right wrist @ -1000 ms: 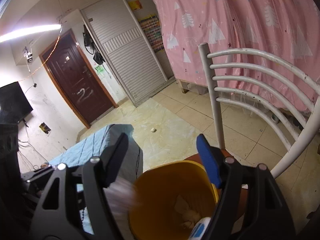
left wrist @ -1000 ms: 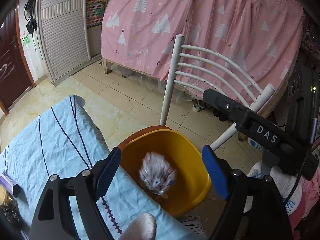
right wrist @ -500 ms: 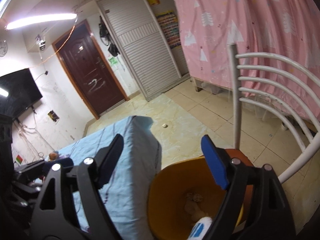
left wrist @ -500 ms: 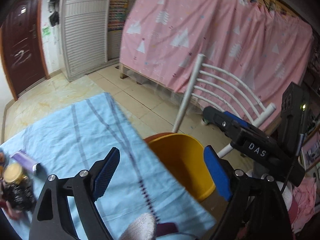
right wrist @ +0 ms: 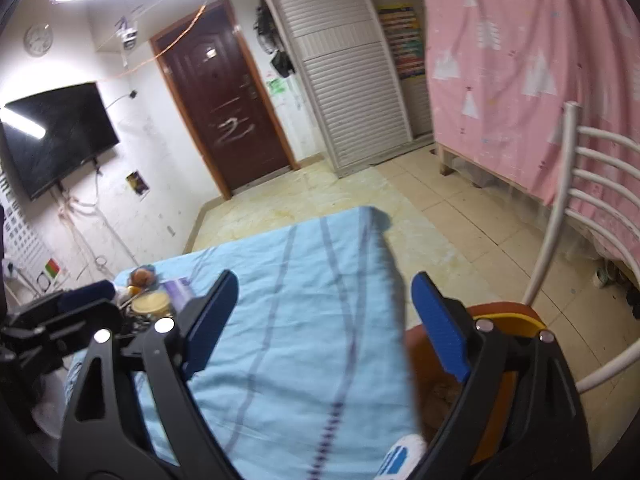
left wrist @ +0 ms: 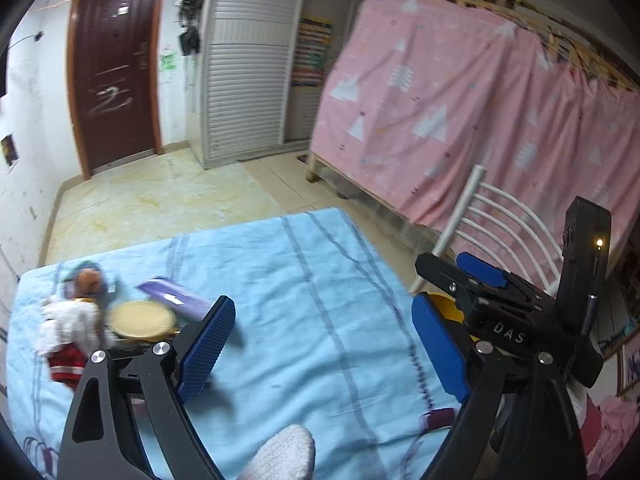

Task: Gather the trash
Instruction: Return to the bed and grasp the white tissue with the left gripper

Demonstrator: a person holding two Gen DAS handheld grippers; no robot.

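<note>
Hovering with both the left gripper [left wrist: 324, 344] and right gripper [right wrist: 324, 320] spread apart, gripping nothing; possibly trash, blurred, waiting at the table [left wrist: 304, 280] far-left corner: purple packet [left wrist: 176, 300].

1 doll [left wrist: 70, 332], 1 jar [left wrist: 142, 320], 1 purple tube [left wrist: 176, 302], 1 yellow bin [right wrist: 516, 322], 1 chair [right wrist: 592, 200].

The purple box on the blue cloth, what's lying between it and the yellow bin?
In the left wrist view, only bare blue tablecloth with dark stripes lies between the purple box and the yellow bin; the open left gripper's fingers frame that stretch.
</note>
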